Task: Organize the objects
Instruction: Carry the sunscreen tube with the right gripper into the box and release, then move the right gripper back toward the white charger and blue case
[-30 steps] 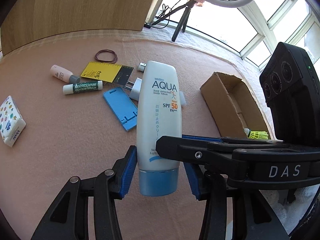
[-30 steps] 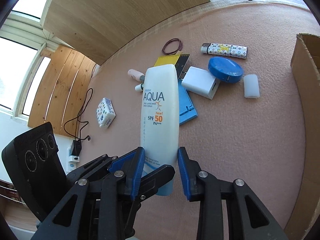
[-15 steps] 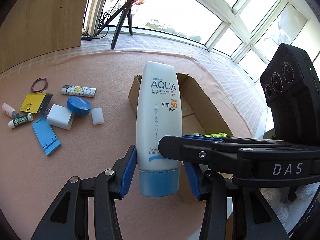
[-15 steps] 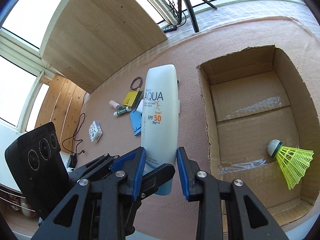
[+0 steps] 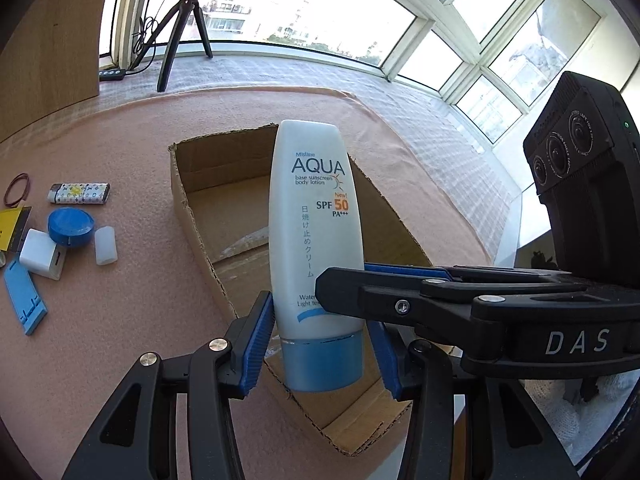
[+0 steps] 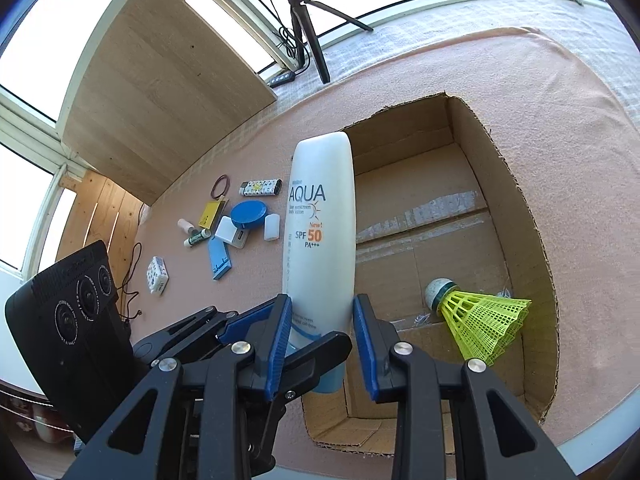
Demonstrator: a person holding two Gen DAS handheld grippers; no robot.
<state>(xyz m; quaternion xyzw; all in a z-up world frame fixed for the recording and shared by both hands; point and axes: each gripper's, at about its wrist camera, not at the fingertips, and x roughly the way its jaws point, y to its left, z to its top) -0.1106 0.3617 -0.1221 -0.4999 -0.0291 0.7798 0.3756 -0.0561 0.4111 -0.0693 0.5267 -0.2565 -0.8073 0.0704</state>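
Note:
A white AQUA sunscreen tube with a blue cap stands upright, held above the near left wall of an open cardboard box. My left gripper is shut on its lower body. My right gripper is also shut on the tube, crossing just above the left one. The box holds a yellow shuttlecock at its near right. The shuttlecock is hidden in the left wrist view.
Small items lie on the pink cloth left of the box: a blue round case, a white charger, a lighter, a blue stand, a white cap, a rubber band, lip balm. A tripod stands beyond.
Both grippers have carried the tube to the right, from over the small items to over the box. The box now fills the middle of both views.

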